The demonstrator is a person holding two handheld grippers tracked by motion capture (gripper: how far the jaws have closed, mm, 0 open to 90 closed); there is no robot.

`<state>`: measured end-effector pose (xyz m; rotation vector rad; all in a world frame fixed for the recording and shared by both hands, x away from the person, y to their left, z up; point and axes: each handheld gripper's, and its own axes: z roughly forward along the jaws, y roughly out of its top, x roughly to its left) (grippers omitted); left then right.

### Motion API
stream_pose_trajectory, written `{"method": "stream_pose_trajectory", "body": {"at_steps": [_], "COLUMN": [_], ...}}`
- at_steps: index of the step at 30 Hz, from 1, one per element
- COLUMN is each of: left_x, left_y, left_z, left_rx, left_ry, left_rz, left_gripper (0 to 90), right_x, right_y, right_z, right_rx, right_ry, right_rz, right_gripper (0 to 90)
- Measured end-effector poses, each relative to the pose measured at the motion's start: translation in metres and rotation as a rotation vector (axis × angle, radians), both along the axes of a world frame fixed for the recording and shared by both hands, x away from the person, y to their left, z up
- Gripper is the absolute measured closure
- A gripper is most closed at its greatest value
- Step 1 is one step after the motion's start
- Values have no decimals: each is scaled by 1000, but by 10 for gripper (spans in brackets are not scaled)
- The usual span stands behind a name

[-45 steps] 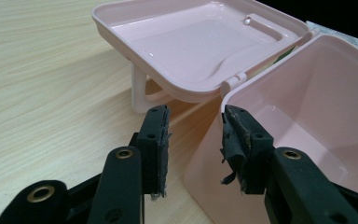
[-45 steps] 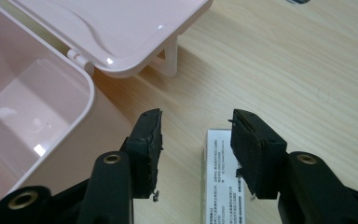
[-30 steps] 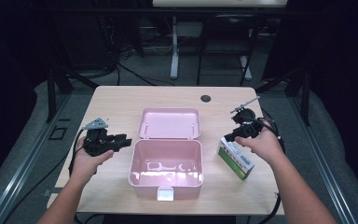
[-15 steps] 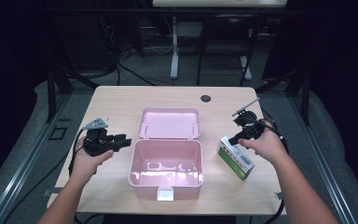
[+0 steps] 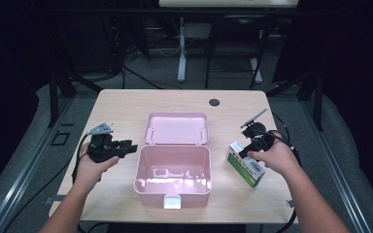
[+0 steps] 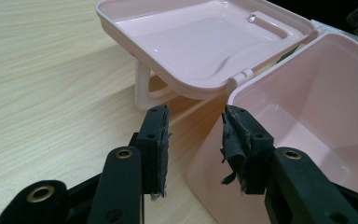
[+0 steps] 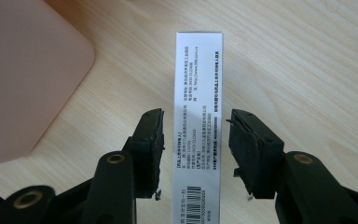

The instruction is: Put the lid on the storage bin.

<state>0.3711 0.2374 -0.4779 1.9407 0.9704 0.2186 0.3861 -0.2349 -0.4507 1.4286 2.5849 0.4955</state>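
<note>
An open pink plastic box (image 5: pixel 175 190) stands mid-table, its lid (image 5: pixel 176 128) folded back flat behind it. My left gripper (image 5: pixel 132 147) hovers just left of the box and points at it. In the left gripper view the jaws (image 6: pixel 193 135) are open with nothing between them, close to the box's wall (image 6: pixel 214 186) below the lid (image 6: pixel 200 42). A green and white carton (image 5: pixel 246 167) lies right of the box. My right gripper (image 5: pixel 245 151) is over it. In the right gripper view the open jaws (image 7: pixel 196 135) straddle the carton (image 7: pixel 198 70), with a thin gap on each side.
The wooden table (image 5: pixel 126 107) has a dark round grommet (image 5: pixel 214 102) near its back edge. A white latch (image 5: pixel 171 201) sticks out from the box's front. Cables trail from both grippers off the table sides. Dark floor and stands surround the table.
My right gripper has come down a little toward the carton. The left gripper, box and carton have not moved.
</note>
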Motion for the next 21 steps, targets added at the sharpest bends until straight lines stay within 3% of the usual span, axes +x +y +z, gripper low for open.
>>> {"method": "stream_pose_trajectory", "body": {"at_steps": [5, 21], "left_x": [0, 1], "left_y": [0, 2], "left_z": [-1, -1], "left_rx": [-3, 0], "left_ry": [4, 5], "left_rz": [5, 4], "left_gripper": [607, 607], "right_x": [3, 8], "right_y": [1, 4], "right_z": [0, -6], "right_rx": [-26, -62], "right_ry": [-1, 85], "right_rz": [-13, -11], "right_gripper": [526, 474]}}
